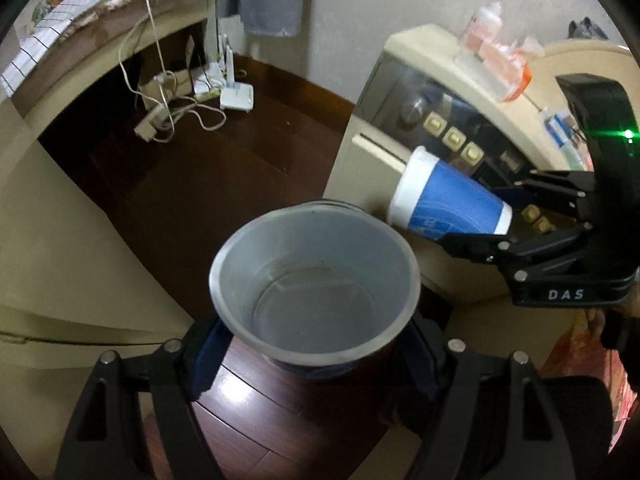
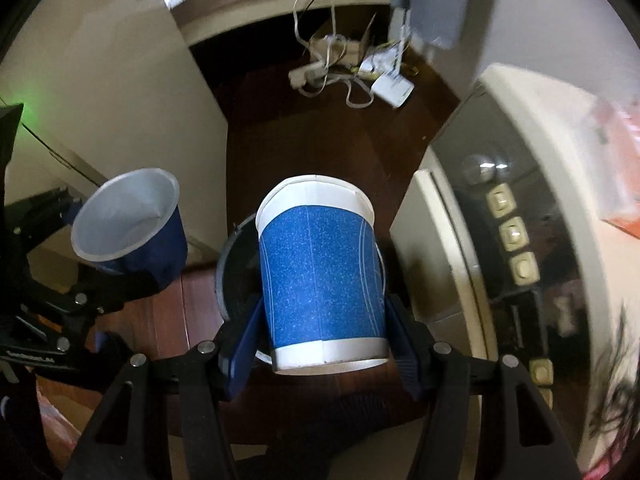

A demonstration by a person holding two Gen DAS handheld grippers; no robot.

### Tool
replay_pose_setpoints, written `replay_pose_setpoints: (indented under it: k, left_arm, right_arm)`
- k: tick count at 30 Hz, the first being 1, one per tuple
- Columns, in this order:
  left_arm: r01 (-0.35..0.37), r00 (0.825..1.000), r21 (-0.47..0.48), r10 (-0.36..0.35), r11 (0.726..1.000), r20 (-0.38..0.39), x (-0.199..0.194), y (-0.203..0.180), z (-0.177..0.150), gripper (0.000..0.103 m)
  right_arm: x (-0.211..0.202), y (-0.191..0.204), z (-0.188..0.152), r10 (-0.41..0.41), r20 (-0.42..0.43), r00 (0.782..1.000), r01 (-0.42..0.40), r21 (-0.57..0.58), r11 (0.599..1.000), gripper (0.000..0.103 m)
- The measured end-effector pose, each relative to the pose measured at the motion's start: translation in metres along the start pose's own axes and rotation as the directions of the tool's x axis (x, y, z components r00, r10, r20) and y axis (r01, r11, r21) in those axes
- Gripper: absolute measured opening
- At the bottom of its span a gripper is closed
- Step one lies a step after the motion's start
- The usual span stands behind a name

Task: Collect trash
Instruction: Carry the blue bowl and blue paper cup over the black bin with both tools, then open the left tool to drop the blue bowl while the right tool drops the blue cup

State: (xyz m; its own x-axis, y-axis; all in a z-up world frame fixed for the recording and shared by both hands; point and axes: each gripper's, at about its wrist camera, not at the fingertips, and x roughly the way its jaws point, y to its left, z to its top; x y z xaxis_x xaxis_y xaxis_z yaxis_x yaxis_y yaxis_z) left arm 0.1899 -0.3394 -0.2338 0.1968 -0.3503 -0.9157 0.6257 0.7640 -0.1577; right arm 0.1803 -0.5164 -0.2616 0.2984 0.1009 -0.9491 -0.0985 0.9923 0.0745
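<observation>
Apparently two paper cups (image 2: 320,268) (image 2: 128,216), gripped.

both grippers point steeply down, side by side. left gripper (image 1: 316,354) clamps a wide cup; right gripper (image 2: 324,332) clamps a blue paper cup.

We saw a dark wooden floor (image 1: 224,184). On it, at the far wall, lay a white router (image 1: 237,96) beside tangled white cables (image 1: 172,112). Right of the floor stood a cream appliance (image 1: 404,80) with square buttons (image 1: 454,138).
</observation>
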Motion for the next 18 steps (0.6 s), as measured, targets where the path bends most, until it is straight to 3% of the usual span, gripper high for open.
replay_pose_setpoints:
  k: [3, 4, 5, 6, 9, 13, 18]
  left_arm:
    - [0.065, 0.997, -0.033, -0.066, 0.997, -0.043, 0.02, 0.005, 0.0, 0.081]
    - [0.066, 0.996, -0.039, -0.069, 0.997, -0.061, 0.029, 0.008, -0.001, 0.088]
    - [0.064, 0.993, -0.056, -0.069, 0.996, -0.097, 0.039, 0.011, -0.004, 0.092]
    - [0.07, 0.991, -0.071, -0.077, 0.995, -0.107, 0.042, 0.015, -0.005, 0.094]
    - [0.011, 0.995, -0.1, -0.021, 0.995, -0.099, 0.04, 0.028, -0.013, 0.095]
    - [-0.074, 0.996, -0.11, 0.069, 0.991, -0.048, 0.019, 0.04, -0.026, 0.097]
    - [-0.116, 0.993, -0.132, 0.117, 0.984, 0.003, -0.01, 0.046, -0.031, 0.098]
  right_arm:
    - [0.026, 0.001, -0.001, 0.027, -0.042, 0.999, -0.029, -0.041, 0.999, 0.063]
    - [0.039, 0.002, -0.004, 0.02, -0.045, 0.999, -0.023, -0.059, 0.998, 0.067]
    - [0.048, 0.003, -0.008, -0.004, -0.045, 0.999, 0.001, -0.081, 0.997, 0.09]
    - [0.056, 0.002, -0.014, -0.031, -0.057, 0.998, 0.025, -0.1, 0.995, 0.103]
    - [0.066, -0.007, -0.021, -0.067, -0.094, 0.993, 0.06, -0.074, 0.995, 0.103]
    - [0.047, -0.012, -0.024, -0.074, -0.053, 0.996, 0.073, -0.02, 0.997, 0.103]
    - [0.017, 0.0, -0.015, -0.066, 0.003, 0.998, 0.066, 0.015, 0.998, 0.103]
